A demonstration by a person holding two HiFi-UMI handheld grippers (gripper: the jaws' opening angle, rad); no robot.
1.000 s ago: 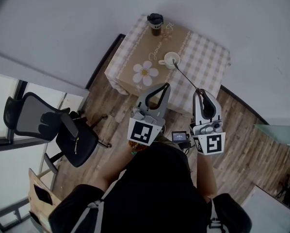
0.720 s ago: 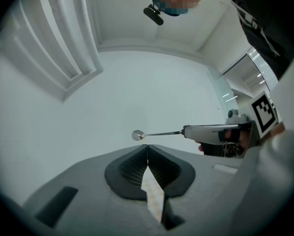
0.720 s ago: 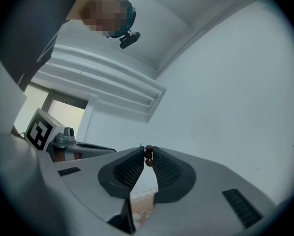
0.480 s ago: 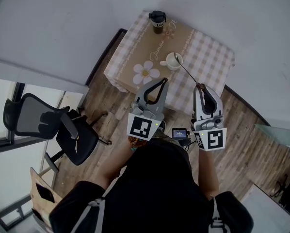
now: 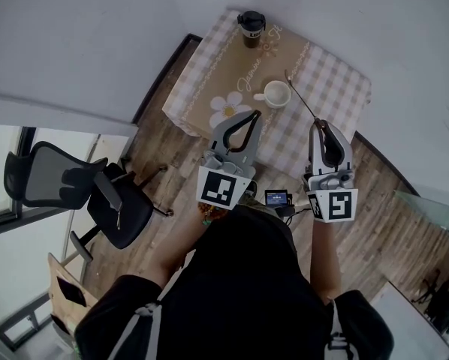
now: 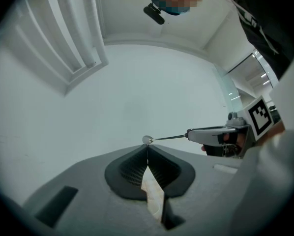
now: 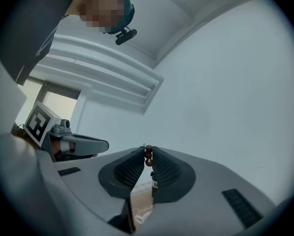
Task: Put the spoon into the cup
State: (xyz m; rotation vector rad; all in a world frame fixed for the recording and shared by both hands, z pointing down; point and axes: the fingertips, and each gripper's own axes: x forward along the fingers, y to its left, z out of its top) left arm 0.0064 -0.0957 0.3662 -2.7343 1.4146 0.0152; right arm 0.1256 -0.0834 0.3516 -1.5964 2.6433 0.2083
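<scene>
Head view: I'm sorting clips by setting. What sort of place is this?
Likely an office or studio room: a black swivel chair stands on wood-plank flooring, and a small table with a checked cloth sits by a plain grey wall.

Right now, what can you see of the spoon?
The spoon is long and thin: a metal-looking stem, a small shiny bowl, a brown beaded end. The right gripper is shut on that end and holds it out over the checked table, bowl beside the white cup, not inside.
</scene>
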